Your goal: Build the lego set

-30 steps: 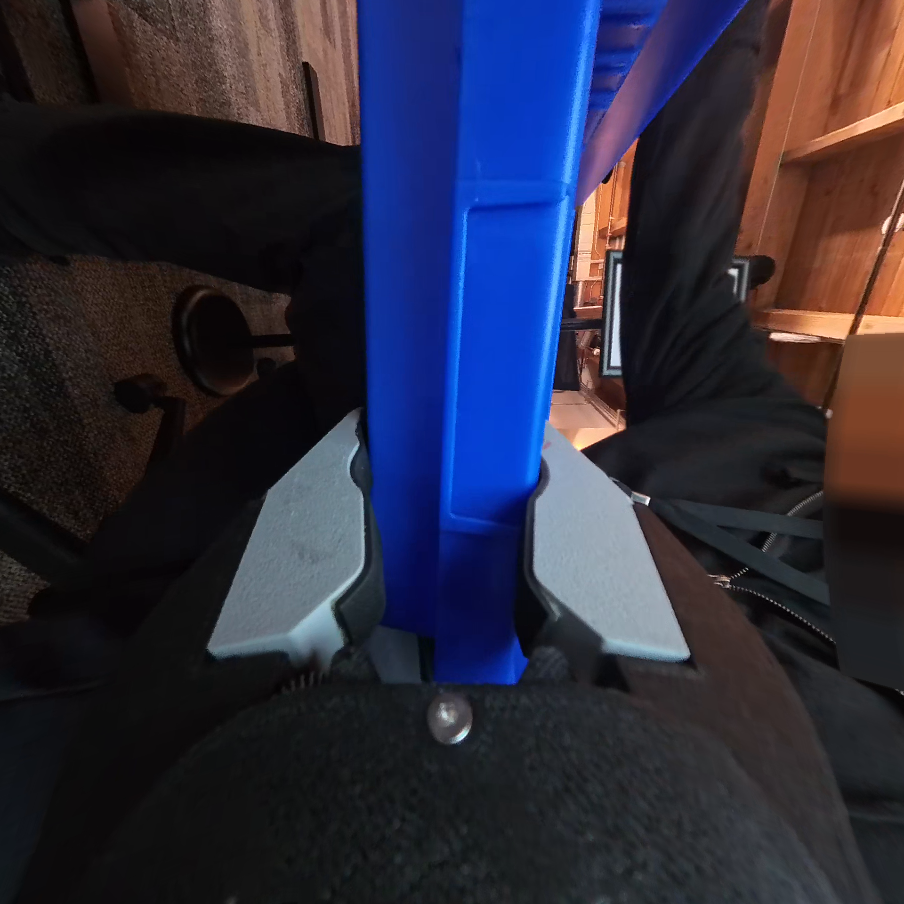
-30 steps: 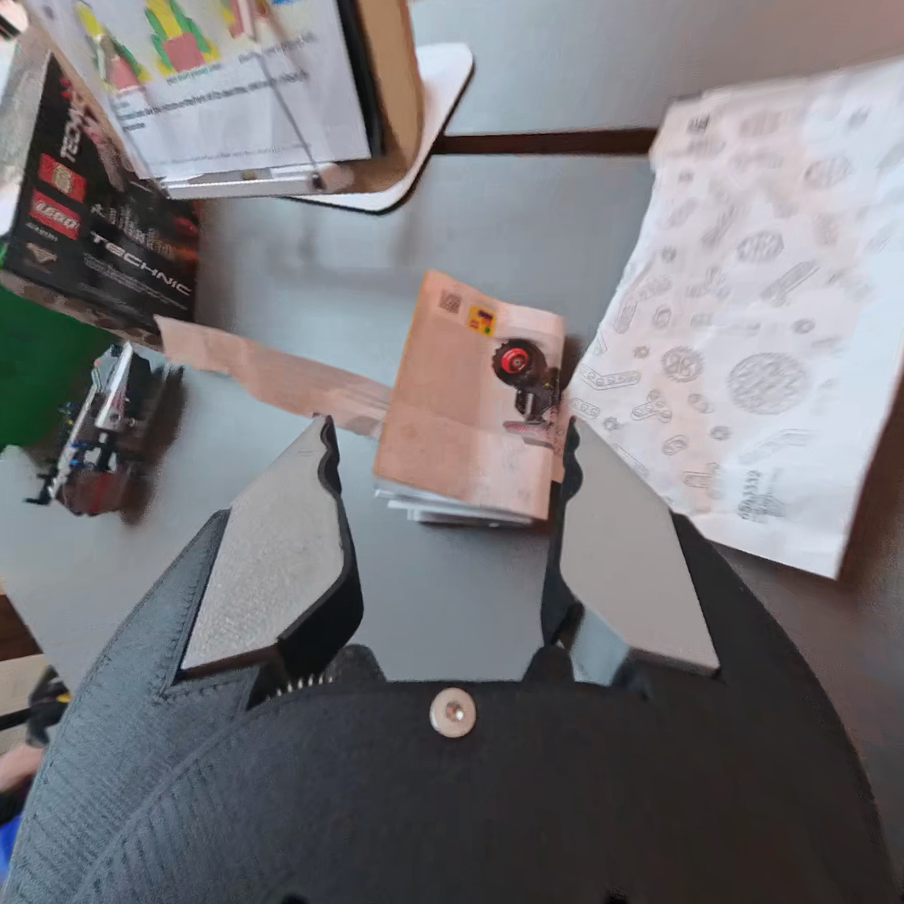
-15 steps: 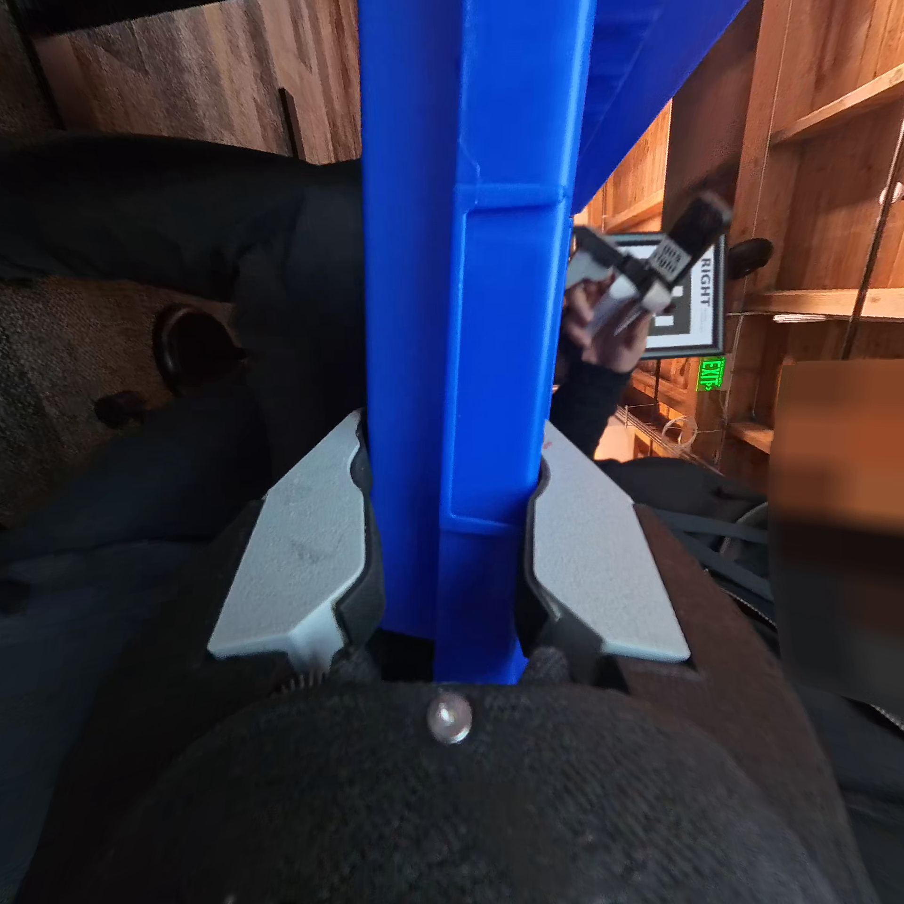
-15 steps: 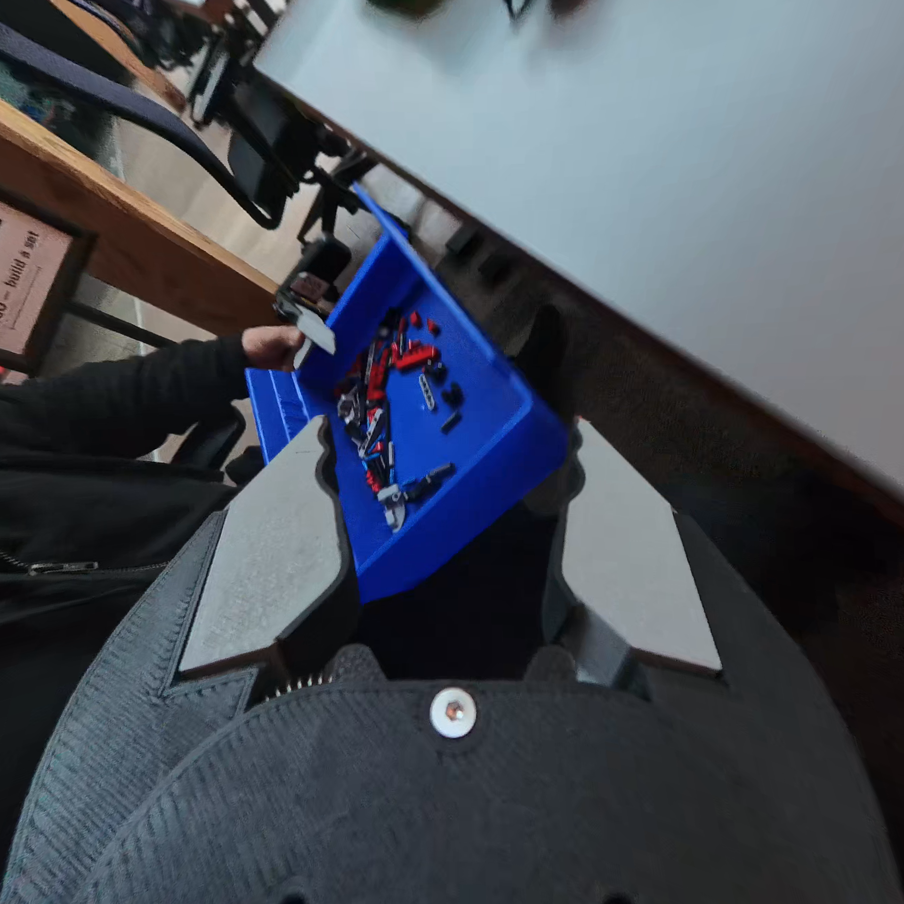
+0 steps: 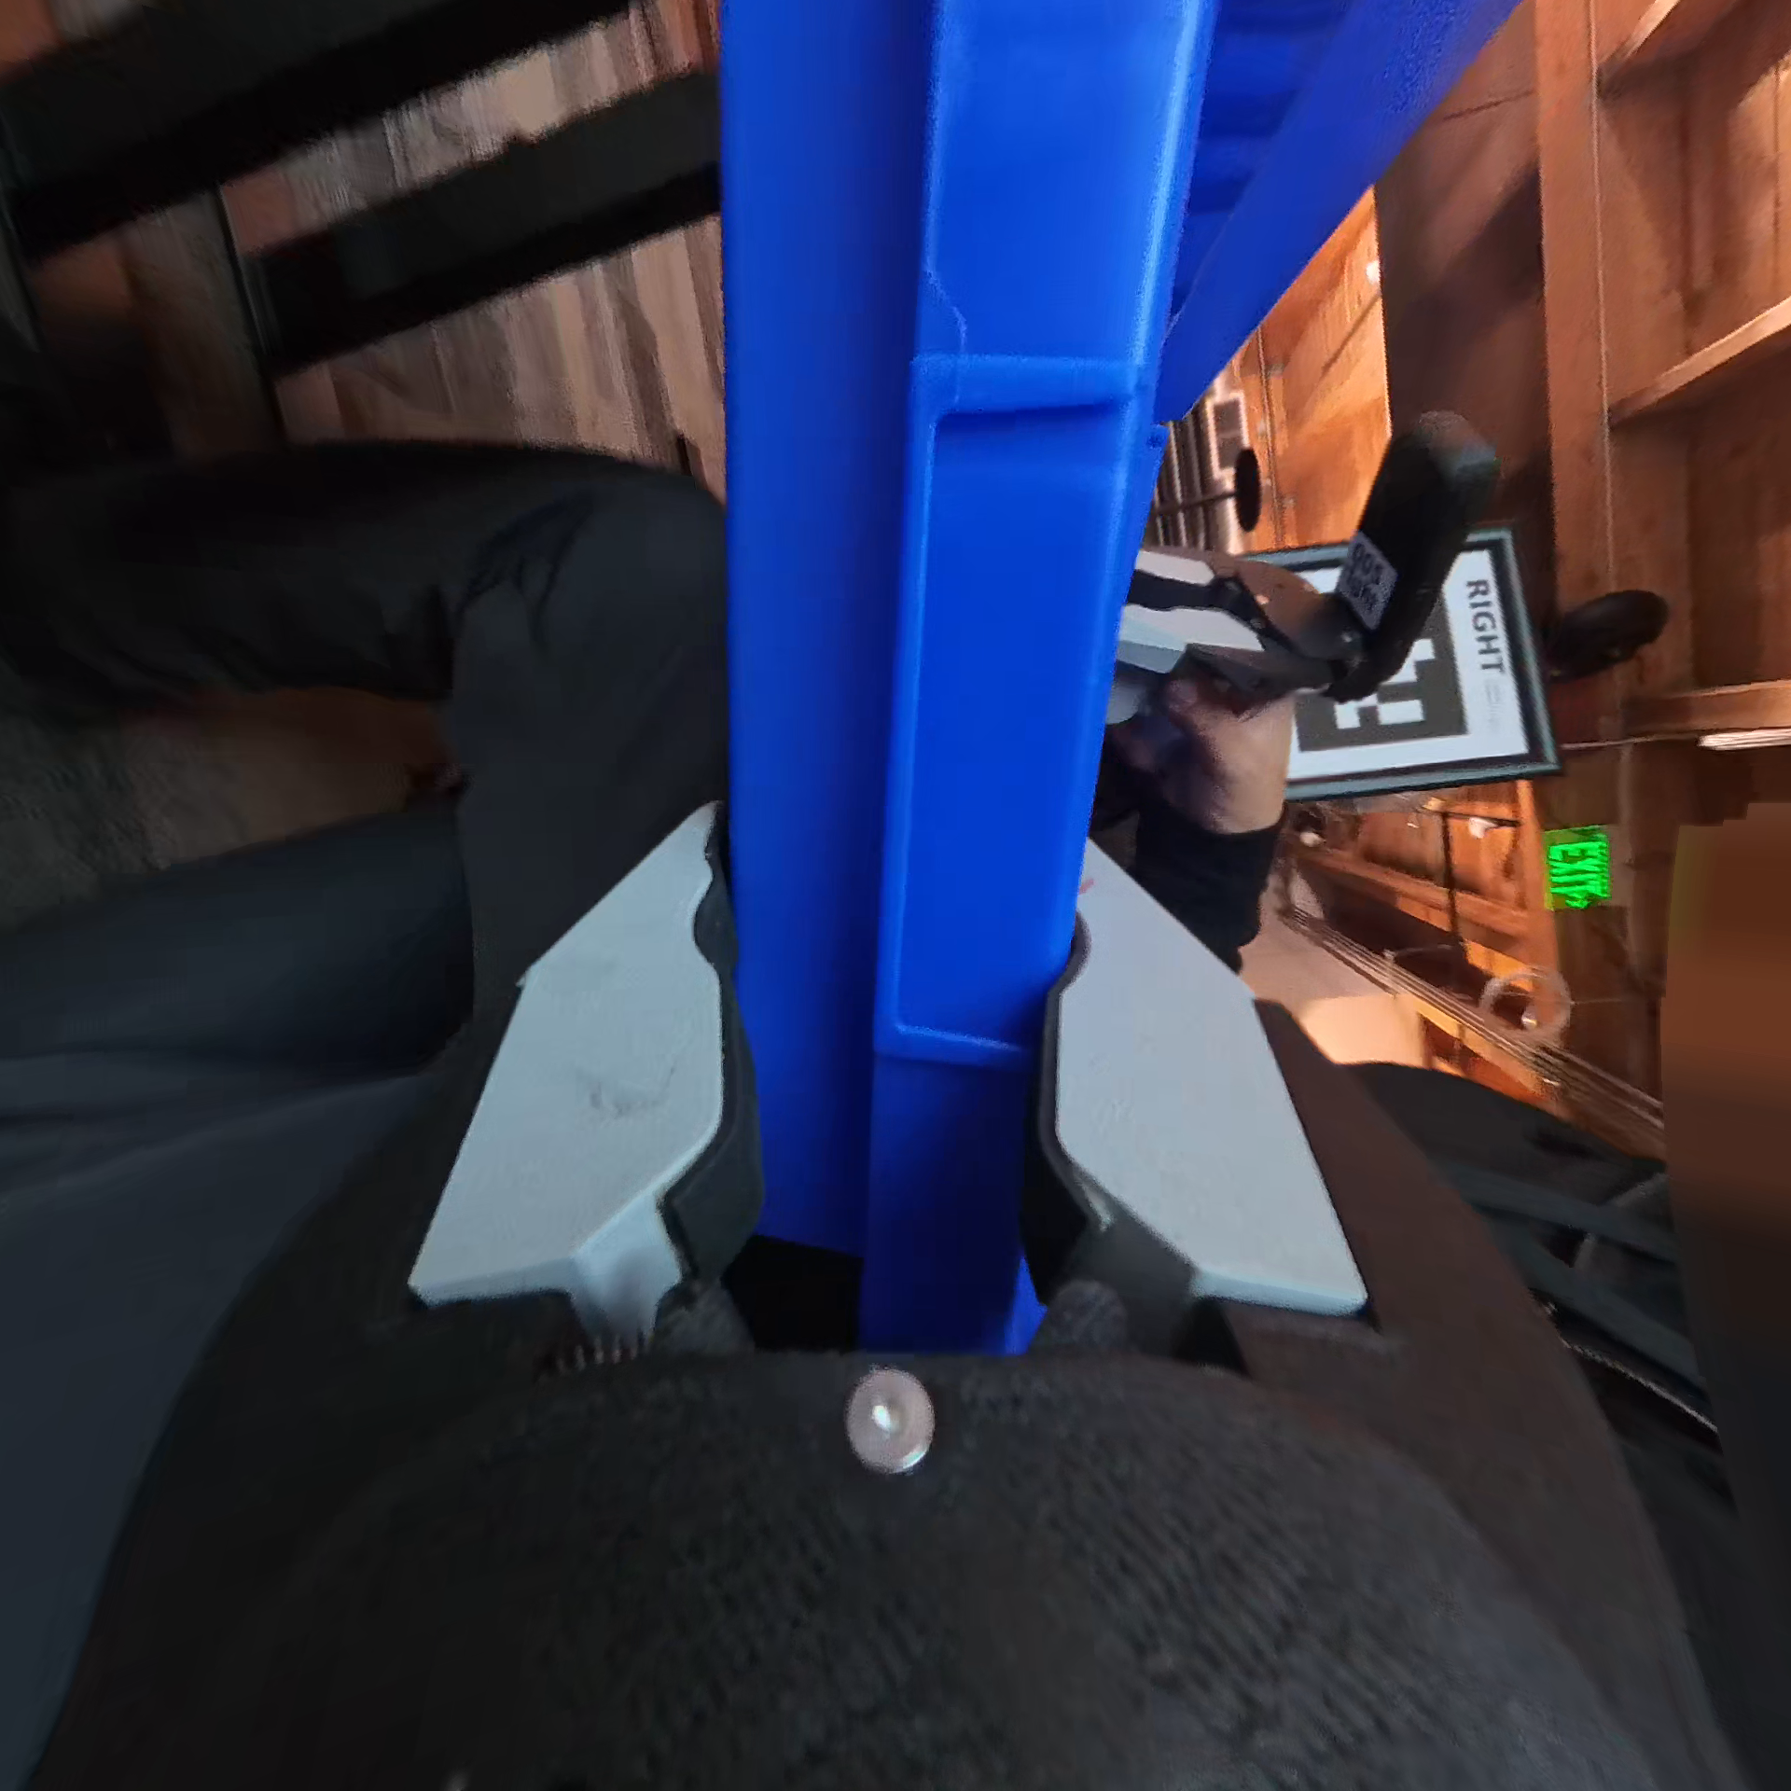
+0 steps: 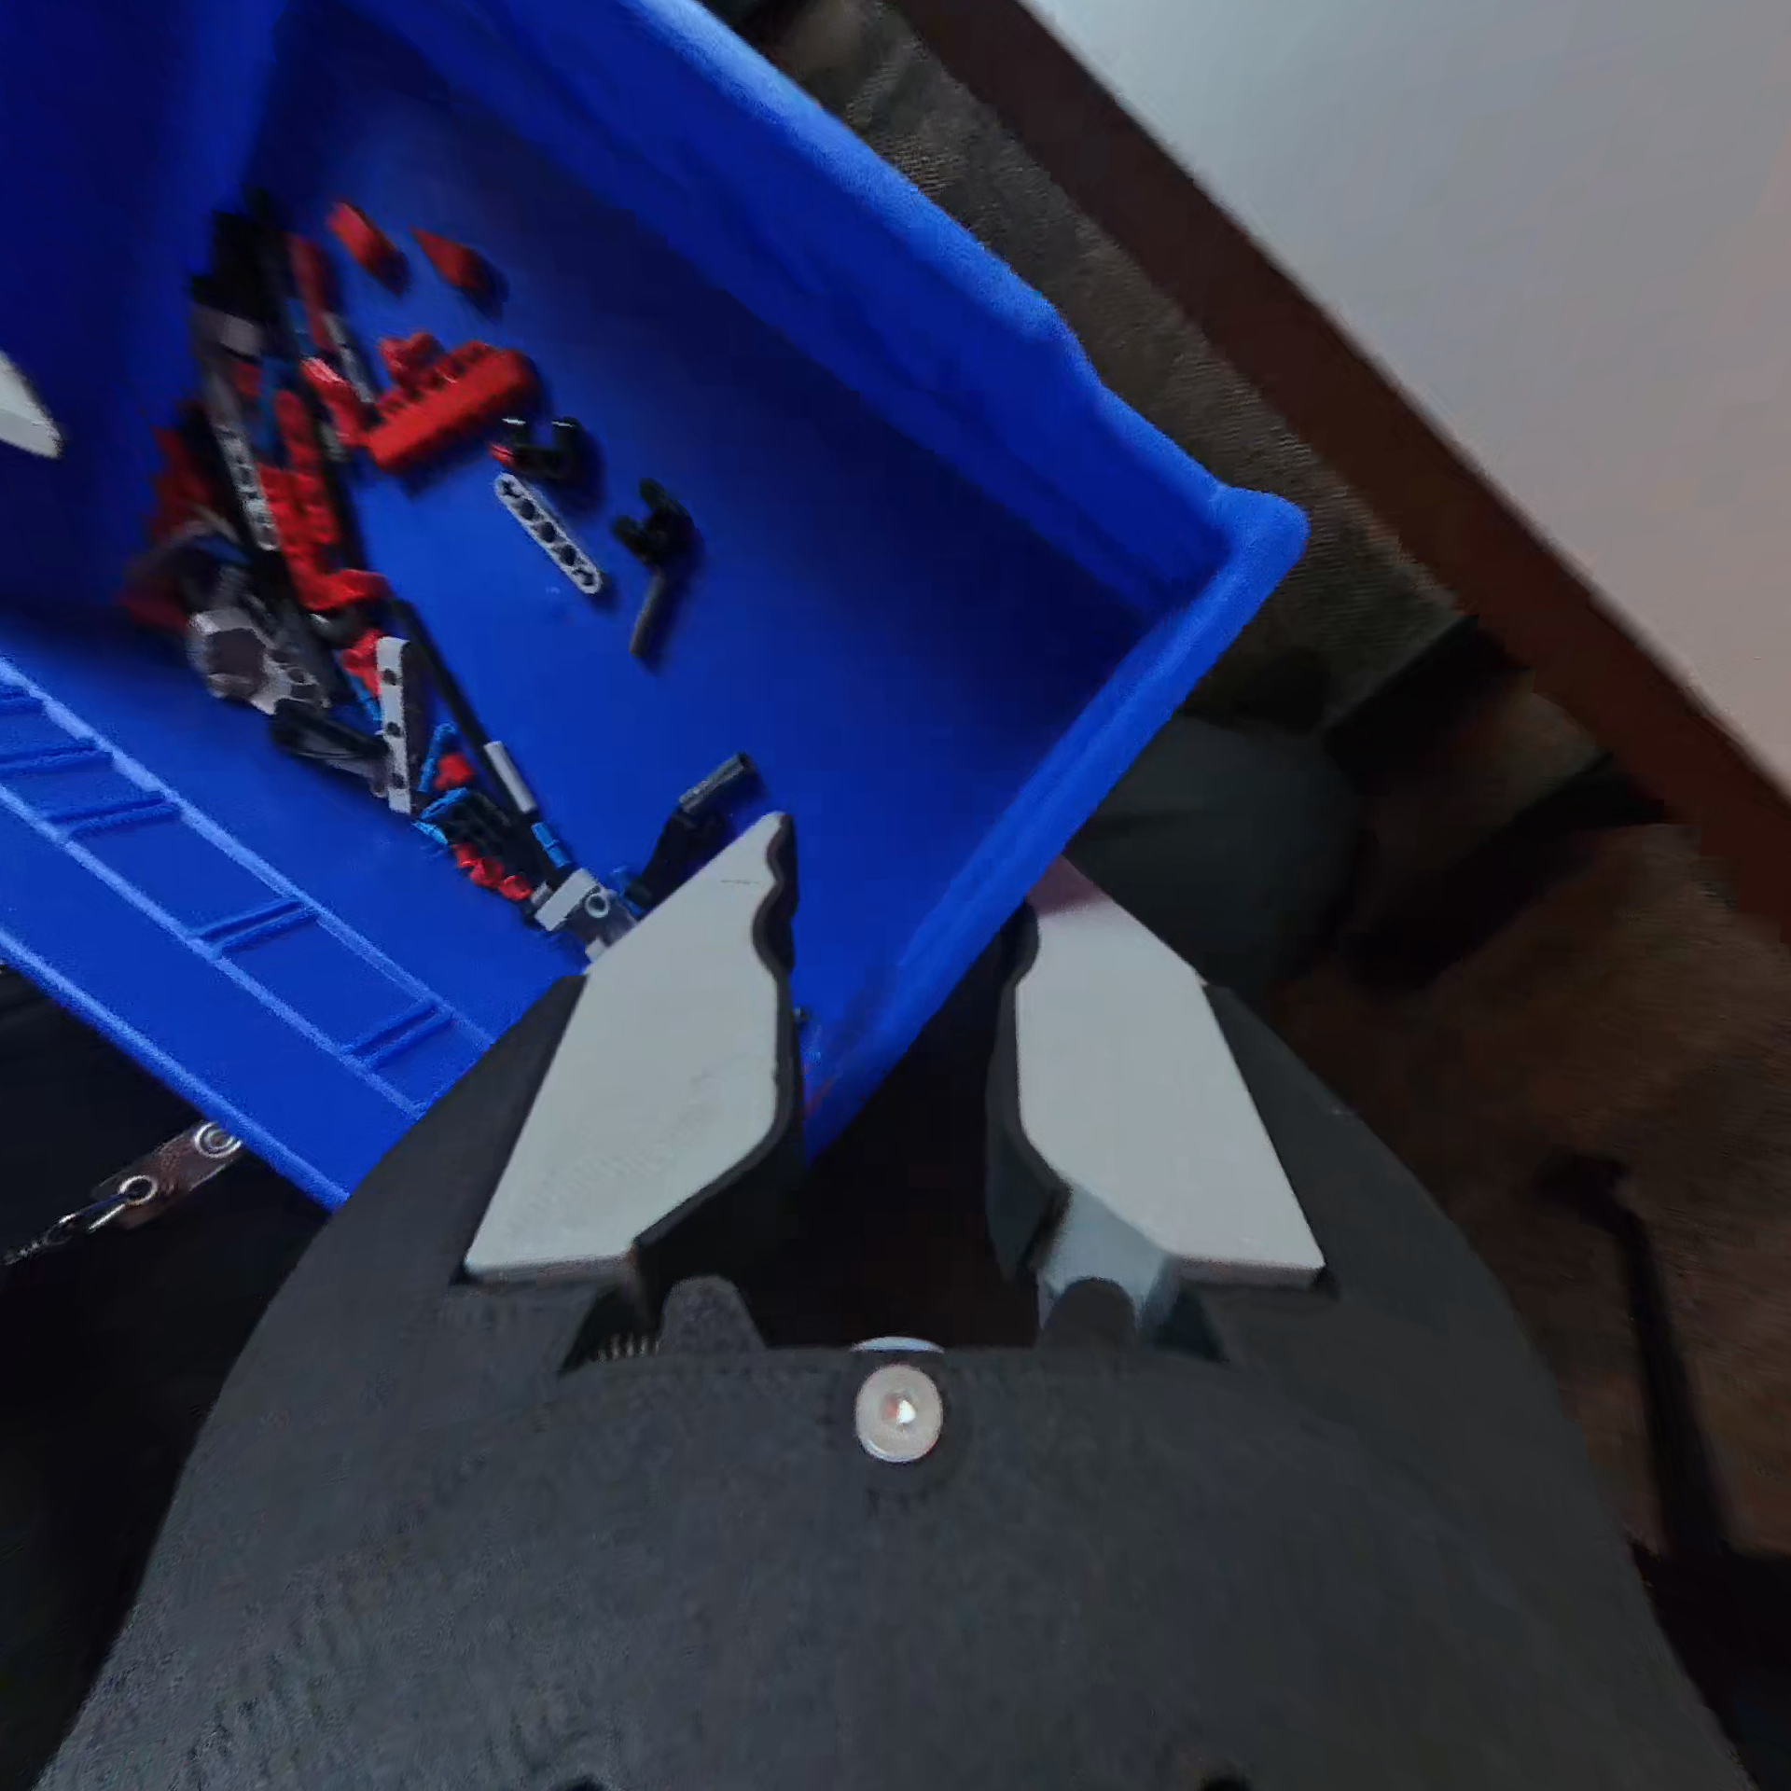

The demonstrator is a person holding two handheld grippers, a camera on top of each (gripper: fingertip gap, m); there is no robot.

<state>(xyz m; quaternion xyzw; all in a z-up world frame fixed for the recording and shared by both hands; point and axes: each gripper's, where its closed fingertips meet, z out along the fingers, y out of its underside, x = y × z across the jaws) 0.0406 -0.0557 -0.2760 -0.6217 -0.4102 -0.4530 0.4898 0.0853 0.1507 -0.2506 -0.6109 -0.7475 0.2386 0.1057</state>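
Note:
A blue plastic bin (image 6: 1250,543) holds several loose red, black and grey lego pieces (image 6: 388,504) heaped toward its left side. My right gripper (image 6: 906,901) straddles the bin's near corner rim, left finger inside, right finger outside, jaws closed onto the wall. In the left wrist view the bin's wall (image 5: 969,581) stands upright between the fingers of my left gripper (image 5: 896,843), which is shut on it. The right gripper (image 5: 1221,630), held by a hand, shows beyond the bin on the right.
A grey table top (image 6: 1502,194) with a brown edge lies up right of the bin, carpet below it. The person's dark clothing (image 5: 291,969) fills the lower left. A framed sign (image 5: 1434,698), a green lit sign (image 5: 1575,867) and wooden shelves stand behind. Some 20 centimetres of space lies between my two pairs of fingers.
My right gripper swung from the table's papers down to the bin, moved in over its corner, and its jaws narrowed onto the rim. The left gripper kept hold of the bin.

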